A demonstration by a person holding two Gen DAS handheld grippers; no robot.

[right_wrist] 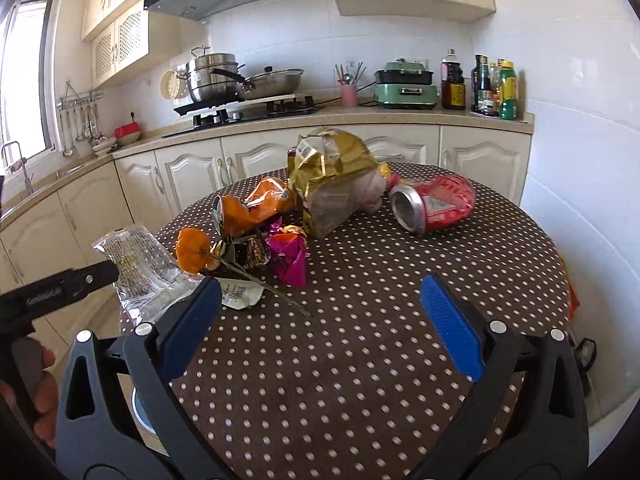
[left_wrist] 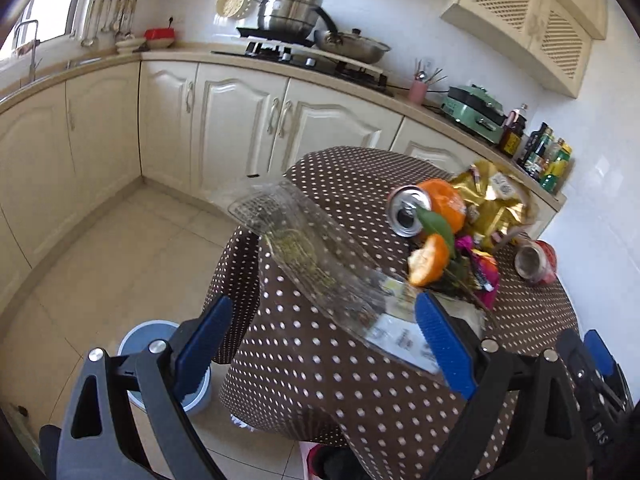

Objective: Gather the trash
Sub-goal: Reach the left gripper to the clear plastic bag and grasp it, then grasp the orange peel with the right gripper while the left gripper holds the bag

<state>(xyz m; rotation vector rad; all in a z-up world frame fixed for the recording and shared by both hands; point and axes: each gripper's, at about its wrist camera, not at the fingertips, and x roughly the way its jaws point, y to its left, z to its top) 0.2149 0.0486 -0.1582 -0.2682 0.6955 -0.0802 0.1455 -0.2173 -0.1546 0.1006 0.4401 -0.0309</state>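
Blue bin (left_wrist: 160, 364) half hidden behind left gripper (left_wrist: 320, 344); wrapper (left_wrist: 312, 256) motion-blurred

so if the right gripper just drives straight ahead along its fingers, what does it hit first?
Likely bare tablecloth first: the right gripper is open with nothing between its fingers. Further along that line sit the pink wrapper and gold bag. Depth is hard to judge in a fisheye view.

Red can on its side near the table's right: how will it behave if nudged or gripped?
The red can lies on its side, so it may roll. It looks dented and open-mouthed, likely empty: light, and easy to crush further. The smooth metal could slip between pads.
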